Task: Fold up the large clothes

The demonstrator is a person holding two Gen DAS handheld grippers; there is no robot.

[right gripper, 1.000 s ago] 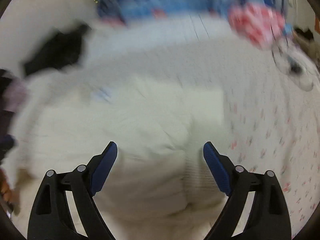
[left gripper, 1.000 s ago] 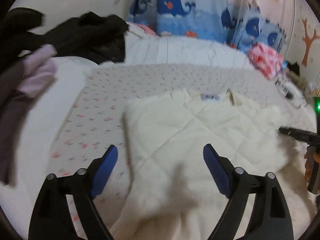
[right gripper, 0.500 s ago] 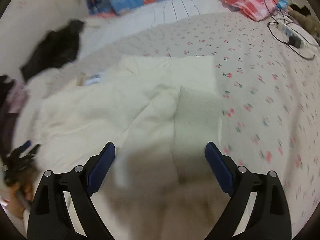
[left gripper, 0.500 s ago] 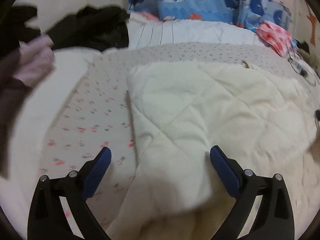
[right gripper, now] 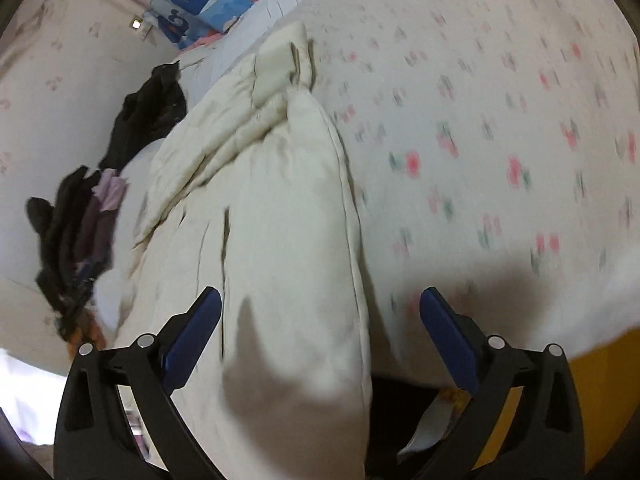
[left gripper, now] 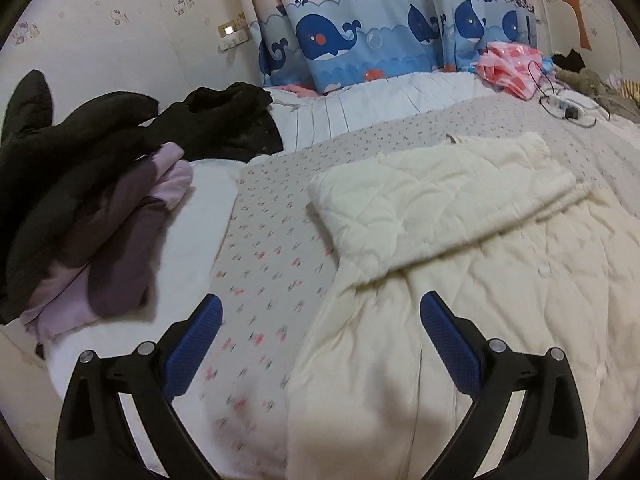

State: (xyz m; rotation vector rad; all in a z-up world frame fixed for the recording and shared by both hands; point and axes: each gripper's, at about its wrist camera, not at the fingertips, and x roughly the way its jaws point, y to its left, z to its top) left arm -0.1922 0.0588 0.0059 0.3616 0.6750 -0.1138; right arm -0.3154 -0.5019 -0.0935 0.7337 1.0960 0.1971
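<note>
A large cream quilted garment (left gripper: 460, 240) lies on the flowered bed sheet (left gripper: 272, 248), its upper part folded over the lower part. My left gripper (left gripper: 320, 336) is open and empty, above the garment's left edge near the bed's front. My right gripper (right gripper: 320, 332) is open and empty over the garment's right edge (right gripper: 288, 240) where it hangs over the front of the bed. The flowered sheet (right gripper: 500, 120) lies to its right.
A pile of black and purple clothes (left gripper: 88, 208) lies at the left of the bed, also in the right wrist view (right gripper: 80, 232). Whale-print curtain (left gripper: 360, 44), pink cloth (left gripper: 512, 64) and a cable with plug (left gripper: 568, 108) are at the back. A yellow surface (right gripper: 592, 400) shows below the bed edge.
Both grippers have pulled back toward the bed's front edge, still open. The right view has tilted, now looking along the garment's right edge. The top of the garment now lies folded down.
</note>
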